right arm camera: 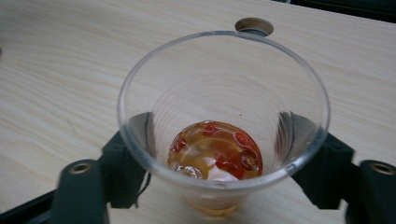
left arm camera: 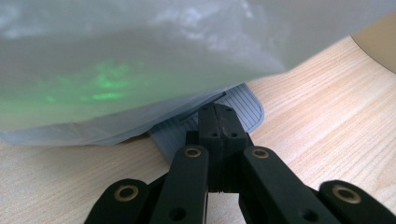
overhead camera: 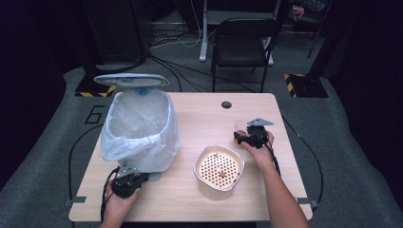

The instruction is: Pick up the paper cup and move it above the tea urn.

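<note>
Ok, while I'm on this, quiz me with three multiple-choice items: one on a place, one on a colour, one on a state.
1. Where does the clear cup stand?
A. inside the bin
B. between the right claw's jaws
C. in the strainer pot

2. What colour are the bits in the cup's liquid?
A. green
B. blue
C. red

3. How is the bin's lid?
A. raised
B. shut
C. lying on the table

Key: 1 B, the clear cup has a jaw of the right claw on either side. 2 C, red bits float in amber liquid. 3 A, the lid stands up behind the lined bin.
</note>
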Tool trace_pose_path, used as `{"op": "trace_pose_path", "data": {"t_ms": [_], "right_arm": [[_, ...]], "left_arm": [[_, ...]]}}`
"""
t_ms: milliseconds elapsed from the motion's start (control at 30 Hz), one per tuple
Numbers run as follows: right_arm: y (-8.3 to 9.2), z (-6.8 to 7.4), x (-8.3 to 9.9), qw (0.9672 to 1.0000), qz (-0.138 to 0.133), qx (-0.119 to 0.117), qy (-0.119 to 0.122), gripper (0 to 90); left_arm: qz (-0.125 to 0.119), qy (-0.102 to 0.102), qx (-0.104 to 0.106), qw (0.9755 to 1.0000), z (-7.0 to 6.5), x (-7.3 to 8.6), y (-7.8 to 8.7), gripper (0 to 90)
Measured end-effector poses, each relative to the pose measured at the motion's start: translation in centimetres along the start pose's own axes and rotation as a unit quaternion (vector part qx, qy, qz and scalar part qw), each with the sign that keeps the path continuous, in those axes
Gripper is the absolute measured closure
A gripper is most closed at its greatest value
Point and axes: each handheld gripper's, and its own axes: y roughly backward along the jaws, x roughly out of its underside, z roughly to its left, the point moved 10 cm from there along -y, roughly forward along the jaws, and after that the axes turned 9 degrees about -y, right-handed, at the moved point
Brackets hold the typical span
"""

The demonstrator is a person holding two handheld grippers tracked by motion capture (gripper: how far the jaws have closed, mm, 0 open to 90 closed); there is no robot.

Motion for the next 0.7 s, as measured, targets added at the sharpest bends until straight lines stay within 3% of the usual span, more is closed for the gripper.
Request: {"op": "trace_pose_path", "data": {"t_ms": [267, 400, 700], "right_arm": [[0.7, -0.1, 0.3, 0.9999, 0.013, 0.006, 0.008, 36.8], [1.9, -0.1, 1.0, 0.9995, 0.018, 0.008, 0.026, 38.2], [5.4, 0.2, 3.6, 0.9998, 0.014, 0.002, 0.012, 37.4]], "left_arm": [[0.001, 0.0, 0.0, 1.0, 0.0, 0.0, 0.0, 90.0], [0.001, 0.0, 0.001, 1.0, 0.0, 0.0, 0.0, 90.0], [0.002, 0.0, 0.001, 1.0, 0.0, 0.0, 0.0, 90.0]]}}
